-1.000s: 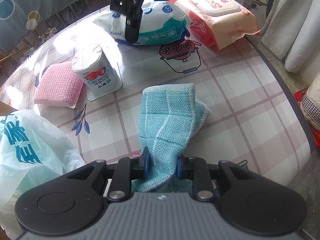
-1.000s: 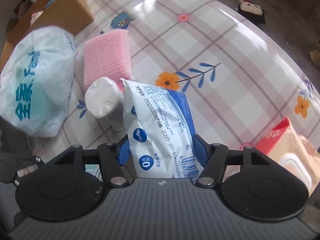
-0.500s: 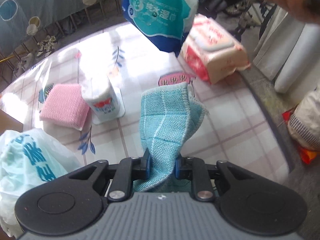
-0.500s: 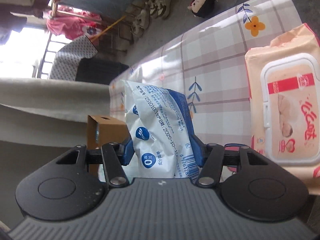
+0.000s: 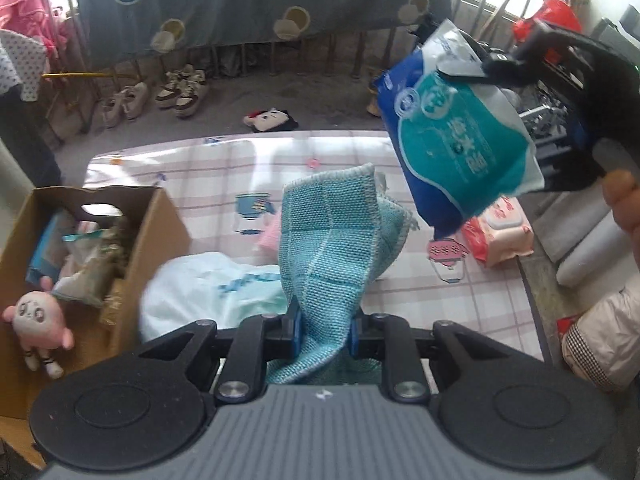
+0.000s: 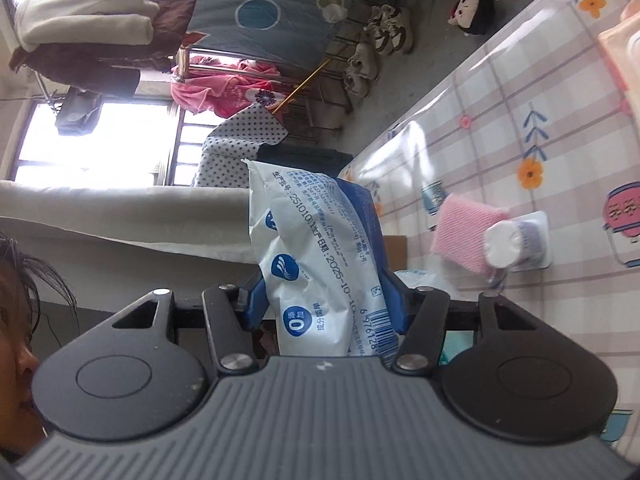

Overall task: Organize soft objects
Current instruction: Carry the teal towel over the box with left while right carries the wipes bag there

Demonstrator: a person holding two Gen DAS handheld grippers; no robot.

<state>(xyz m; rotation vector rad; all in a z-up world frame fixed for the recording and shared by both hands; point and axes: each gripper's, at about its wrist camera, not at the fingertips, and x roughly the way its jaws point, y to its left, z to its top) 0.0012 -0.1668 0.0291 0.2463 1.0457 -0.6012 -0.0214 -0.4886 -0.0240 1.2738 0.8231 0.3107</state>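
Above checked table (image 5: 460,300), left gripper (image 5: 322,330) clamps teal cloth (image 5: 336,240); right gripper (image 6: 326,300) clamps wipes pack (image 6: 320,256).

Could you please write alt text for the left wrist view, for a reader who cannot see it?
The left gripper holds a teal cloth above a checked table. At upper right, the right gripper holds a blue wipes pack aloft. A cardboard box of items stands at left.
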